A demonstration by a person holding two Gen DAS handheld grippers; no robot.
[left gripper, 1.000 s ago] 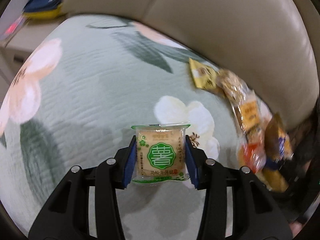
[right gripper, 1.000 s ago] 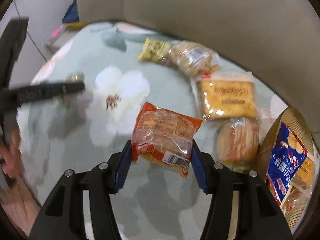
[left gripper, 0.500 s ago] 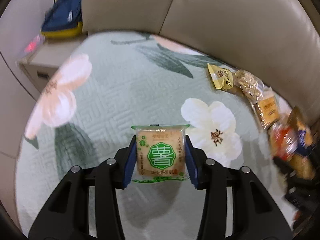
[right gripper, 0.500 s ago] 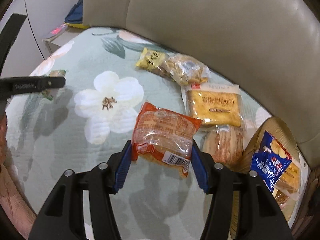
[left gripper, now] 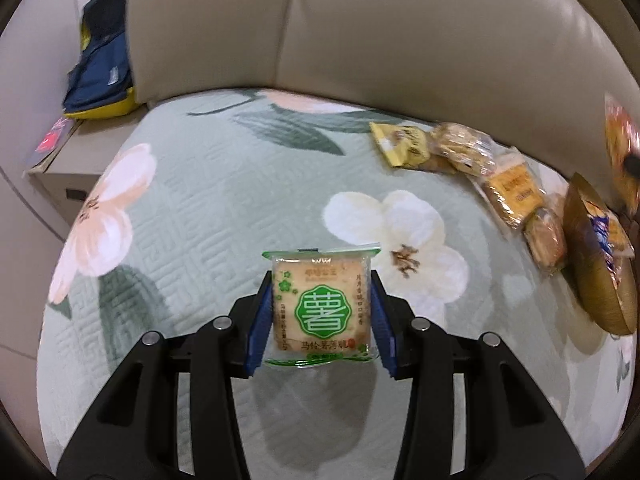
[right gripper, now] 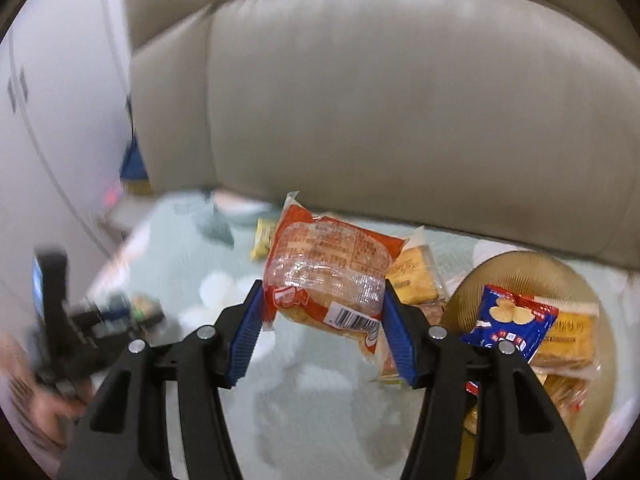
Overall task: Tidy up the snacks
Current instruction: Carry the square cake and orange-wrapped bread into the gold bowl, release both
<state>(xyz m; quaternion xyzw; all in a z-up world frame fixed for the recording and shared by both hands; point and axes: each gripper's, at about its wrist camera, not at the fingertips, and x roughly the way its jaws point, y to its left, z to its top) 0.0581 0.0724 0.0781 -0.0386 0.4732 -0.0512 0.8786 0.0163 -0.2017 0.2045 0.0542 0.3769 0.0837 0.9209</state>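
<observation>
My left gripper [left gripper: 321, 316] is shut on a square green-labelled cracker packet [left gripper: 322, 308], held above the floral bedspread [left gripper: 200, 200]. My right gripper [right gripper: 323, 332] is shut on an orange bread packet [right gripper: 324, 272], lifted above the bed. A gold basket [right gripper: 520, 276] at the right holds a blue chip bag [right gripper: 508, 322] and yellow packets [right gripper: 568, 340]. The basket also shows in the left wrist view [left gripper: 596, 280]. A row of loose snacks lies on the bed: a yellow packet [left gripper: 400, 144], a clear cookie bag [left gripper: 460, 148] and an orange-labelled packet [left gripper: 512, 192].
A beige padded headboard [left gripper: 400, 32] runs behind the bed. A nightstand [left gripper: 64, 168] with a blue and yellow bag [left gripper: 100, 76] stands at the far left. The left gripper and the hand show blurred at the left of the right wrist view [right gripper: 60, 340].
Both grippers have risen and pulled back with their packets. The right gripper has lifted the orange packet and swung toward the basket. The left view now takes in more of the bed.
</observation>
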